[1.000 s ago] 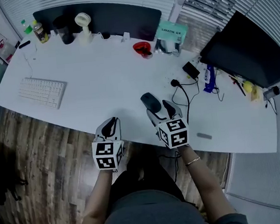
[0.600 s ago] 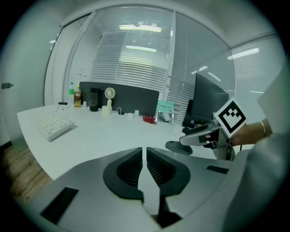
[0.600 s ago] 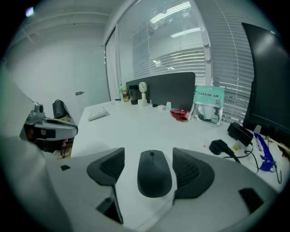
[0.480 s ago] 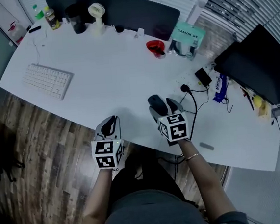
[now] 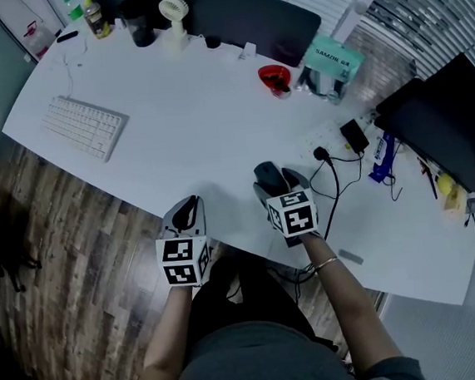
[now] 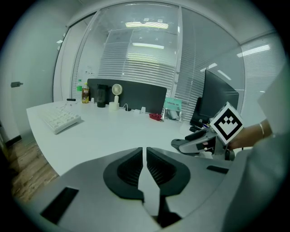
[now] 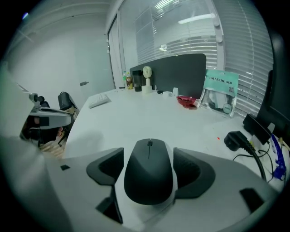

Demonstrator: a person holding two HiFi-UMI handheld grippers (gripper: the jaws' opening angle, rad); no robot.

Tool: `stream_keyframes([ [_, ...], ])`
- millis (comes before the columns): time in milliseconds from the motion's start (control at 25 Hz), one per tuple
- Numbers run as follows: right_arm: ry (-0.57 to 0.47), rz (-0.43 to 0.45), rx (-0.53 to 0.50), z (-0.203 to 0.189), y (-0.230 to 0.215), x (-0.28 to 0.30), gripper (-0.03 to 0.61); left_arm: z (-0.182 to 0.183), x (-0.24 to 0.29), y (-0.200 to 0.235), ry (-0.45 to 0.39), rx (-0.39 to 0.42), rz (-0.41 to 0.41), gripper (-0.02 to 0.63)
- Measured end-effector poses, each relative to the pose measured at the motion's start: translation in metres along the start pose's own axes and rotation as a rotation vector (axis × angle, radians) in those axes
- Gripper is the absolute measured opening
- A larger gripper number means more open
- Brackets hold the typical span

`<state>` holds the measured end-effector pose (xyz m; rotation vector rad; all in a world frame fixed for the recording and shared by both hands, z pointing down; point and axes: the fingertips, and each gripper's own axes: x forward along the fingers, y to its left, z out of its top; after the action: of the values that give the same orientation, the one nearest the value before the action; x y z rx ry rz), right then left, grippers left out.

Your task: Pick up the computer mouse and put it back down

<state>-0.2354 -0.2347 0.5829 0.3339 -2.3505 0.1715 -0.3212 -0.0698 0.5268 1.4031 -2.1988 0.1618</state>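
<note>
A black computer mouse lies on the white table near its front edge, also seen in the head view as the mouse. My right gripper straddles it, one dark pad on each side, with a thin gap at each pad; the jaws stand wide. From above, the right gripper points away from the person. My left gripper is shut with nothing in it and hovers over the table's front edge, left of the mouse, where the head view shows the left gripper.
A black plug with a cable lies just right of the mouse. Farther back are a white keyboard, a red object, a teal packet and a small fan. A dark monitor stands at the right.
My right gripper has sunk toward the table and now sits around the mouse. The left gripper has hardly moved. The head view has shifted a little.
</note>
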Motion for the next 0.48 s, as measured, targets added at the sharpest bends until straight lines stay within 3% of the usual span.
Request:
stream_keyframes([
  [280,0.029,-0.008,-0.009,-0.0062,0.0003,0.0064,0.287,-0.0006,-0.0014,0.0019,0.0,-0.013,0.023,0.032],
  [480,0.031,-0.027,-0.017,-0.0062,-0.0015,0.0077,0.298,-0.0046,-0.0048,0.0057,0.003,-0.016,0.032,0.032],
])
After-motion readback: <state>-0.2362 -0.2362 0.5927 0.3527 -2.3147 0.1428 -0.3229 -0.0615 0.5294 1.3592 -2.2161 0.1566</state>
